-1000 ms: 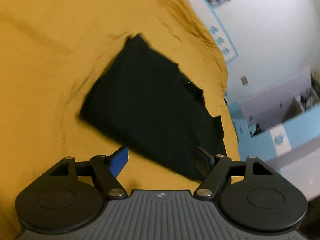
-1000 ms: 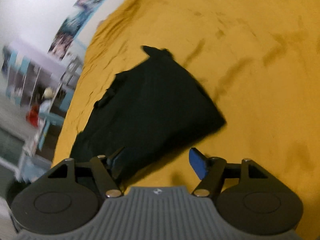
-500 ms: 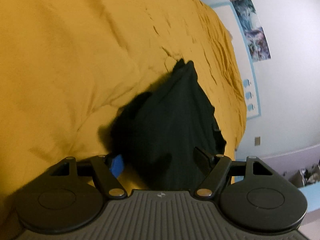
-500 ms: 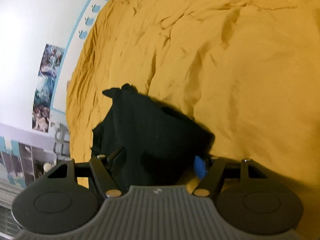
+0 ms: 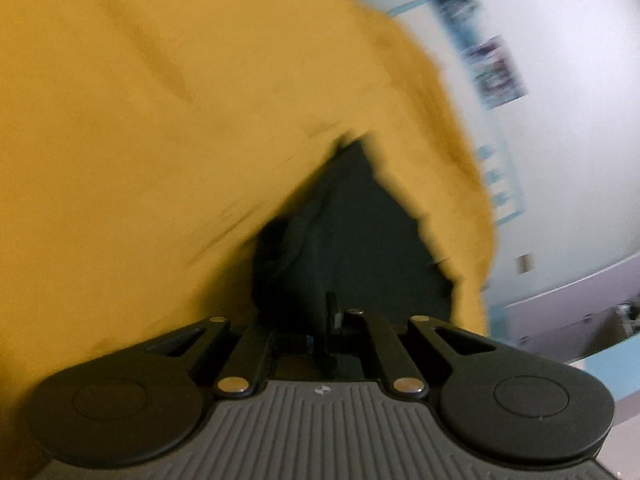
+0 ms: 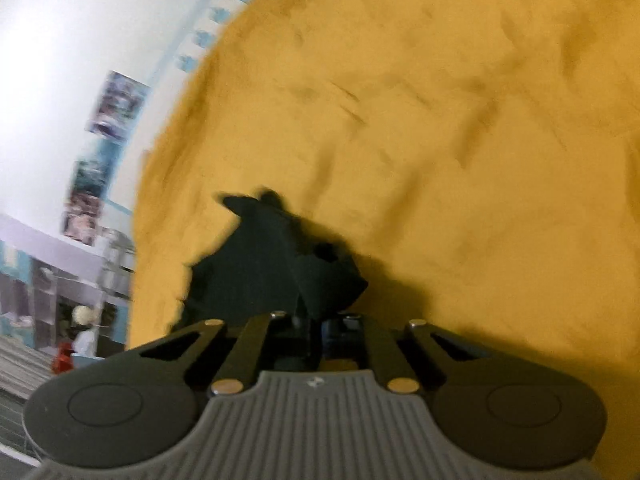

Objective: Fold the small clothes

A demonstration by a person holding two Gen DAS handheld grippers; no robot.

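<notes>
As both tools clamp shut on the near edge of the black garment point(image 5: 356, 240) on the yellow bedspread point(image 5: 140, 140), the left tool point(image 5: 331, 312) and right tool point(image 6: 316, 320), jaws having just closed, should lift evenly to carry a clean fold.

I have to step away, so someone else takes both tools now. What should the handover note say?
Left hand-held gripper: jaws just closed, shut on the near edge of the black garment.
Right hand-held gripper: jaws just closed, shut on the same garment's near edge.
Garment lies on the yellow bedspread, far end flat.
Done: both near corners pinched.
Left: lift and carry them over to make the fold, release, smooth.
</notes>
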